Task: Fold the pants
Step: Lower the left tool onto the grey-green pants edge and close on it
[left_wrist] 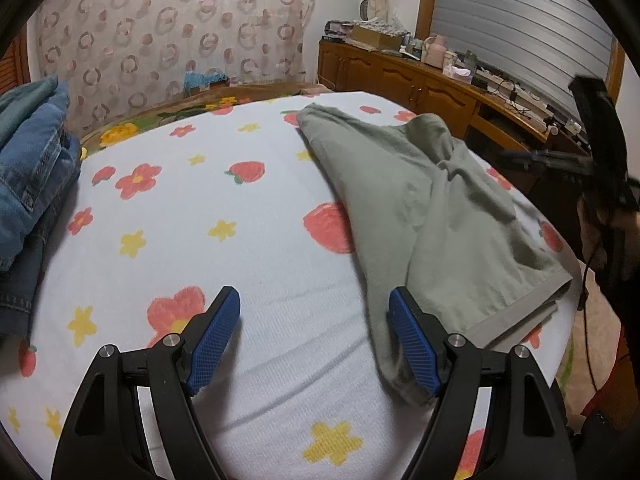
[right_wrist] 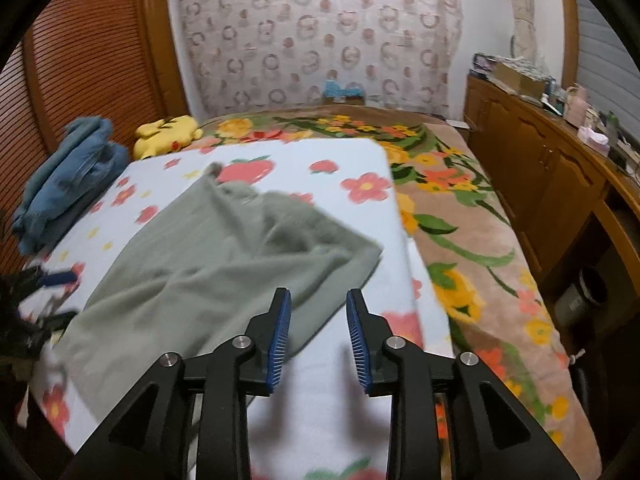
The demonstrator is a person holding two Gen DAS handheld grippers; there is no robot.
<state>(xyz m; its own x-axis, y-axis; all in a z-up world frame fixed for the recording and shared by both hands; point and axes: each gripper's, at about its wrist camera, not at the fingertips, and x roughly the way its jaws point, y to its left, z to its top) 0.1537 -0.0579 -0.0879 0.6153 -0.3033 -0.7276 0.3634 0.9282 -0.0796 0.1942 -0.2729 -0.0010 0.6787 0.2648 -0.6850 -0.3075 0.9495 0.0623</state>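
Sage-green pants (left_wrist: 444, 216) lie loosely folded and rumpled on the white flowered bed cover (left_wrist: 240, 216); they also show in the right wrist view (right_wrist: 200, 268). My left gripper (left_wrist: 316, 312) is open and empty, its right pad (left_wrist: 412, 344) just over the pants' near edge. My right gripper (right_wrist: 318, 320) is open and empty, hovering over the pants' near right corner. The right gripper shows in the left wrist view (left_wrist: 592, 152) at the far right, and the left gripper in the right wrist view (right_wrist: 48, 284) at the left edge.
A stack of folded blue jeans (left_wrist: 28, 176) sits at the bed's left side, also in the right wrist view (right_wrist: 68, 184). A yellow plush (right_wrist: 168, 134) lies beyond it. A wooden cabinet (right_wrist: 552, 184) with clutter runs along the right. A floral blanket (right_wrist: 472, 240) covers the bed's right part.
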